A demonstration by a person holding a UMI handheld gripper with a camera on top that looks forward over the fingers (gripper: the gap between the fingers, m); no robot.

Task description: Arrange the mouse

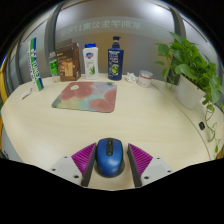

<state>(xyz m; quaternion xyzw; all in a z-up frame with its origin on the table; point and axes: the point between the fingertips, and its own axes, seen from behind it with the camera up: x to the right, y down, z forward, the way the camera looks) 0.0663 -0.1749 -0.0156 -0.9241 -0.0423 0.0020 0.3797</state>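
Note:
A blue mouse [108, 158] with a dark scroll wheel sits between my two fingers, over the near part of the pale table [150, 115]. My gripper [110, 163] is shut on the mouse, with both magenta pads [84, 160] pressed against its sides. A multicoloured mouse pad [84, 96] lies flat on the table beyond the fingers and a little to the left, with nothing on it.
Along the back stand a green-and-white packet [36, 62], a brown box [66, 63], a white bottle [91, 60], a dark blue bottle [115, 57] and a small container [146, 77]. A leafy potted plant [190, 72] stands at the back right.

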